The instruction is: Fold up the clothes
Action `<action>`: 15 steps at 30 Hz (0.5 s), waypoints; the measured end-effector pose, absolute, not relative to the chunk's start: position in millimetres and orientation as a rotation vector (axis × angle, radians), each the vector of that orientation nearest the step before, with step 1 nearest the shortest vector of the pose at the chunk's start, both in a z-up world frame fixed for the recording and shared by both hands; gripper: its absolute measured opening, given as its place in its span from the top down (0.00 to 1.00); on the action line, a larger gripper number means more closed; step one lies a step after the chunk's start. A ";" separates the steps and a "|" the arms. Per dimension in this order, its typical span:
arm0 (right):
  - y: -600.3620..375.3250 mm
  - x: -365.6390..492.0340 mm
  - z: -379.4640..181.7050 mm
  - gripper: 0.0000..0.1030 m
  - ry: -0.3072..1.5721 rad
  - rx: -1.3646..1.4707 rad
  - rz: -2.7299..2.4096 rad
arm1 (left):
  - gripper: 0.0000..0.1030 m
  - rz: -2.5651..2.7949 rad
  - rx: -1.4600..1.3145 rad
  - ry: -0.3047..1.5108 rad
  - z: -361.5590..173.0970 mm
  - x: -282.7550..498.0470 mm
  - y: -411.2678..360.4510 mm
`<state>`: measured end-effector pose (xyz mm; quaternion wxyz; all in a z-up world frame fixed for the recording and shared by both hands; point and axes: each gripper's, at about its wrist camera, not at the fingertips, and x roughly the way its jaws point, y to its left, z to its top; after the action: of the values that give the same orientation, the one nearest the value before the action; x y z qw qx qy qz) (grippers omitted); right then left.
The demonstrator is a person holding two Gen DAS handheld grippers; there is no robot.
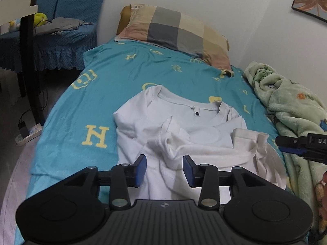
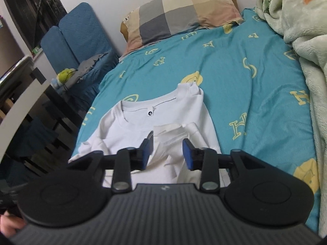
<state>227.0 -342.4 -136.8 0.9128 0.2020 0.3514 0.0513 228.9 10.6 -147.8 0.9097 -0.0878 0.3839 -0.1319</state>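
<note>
Both grippers are black plastic w/ a ribbed grey top plate, two round side discs and silver pivot screws. Left gripper (image 1: 164,170) and right gripper (image 2: 167,153) carry blue finger pads (image 1: 142,168) (flat, rectangular). White lettering "DA" marks the right one's side.

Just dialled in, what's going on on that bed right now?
A person holding two handheld grippers is folding a white crew-neck T-shirt spread on the teal letter-print bedsheet. Its sleeves and sides are already bunched in over the middle, collar towards the checked pillow. Both the left gripper and right gripper hover open over the shirt's near end, gripping nothing. A green fleece blanket is heaped along the wall side.
</note>
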 end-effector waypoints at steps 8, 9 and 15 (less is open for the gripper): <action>-321.9 220.9 -167.7 0.65 0.919 0.381 0.092 | 0.51 -0.276 -0.138 0.849 -149.0 202.8 6.6; -319.9 222.5 -170.9 0.78 0.923 0.371 0.092 | 0.51 -0.277 -0.120 0.851 -150.6 202.3 3.2; -331.1 229.4 -166.1 0.92 0.842 0.369 0.031 | 0.53 -0.274 -0.080 0.880 -161.8 204.5 -3.6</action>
<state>229.4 -331.1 -166.1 0.8961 0.1780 0.4064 0.0147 204.5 -3.6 -161.8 0.8949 -0.0385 0.4245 -0.1322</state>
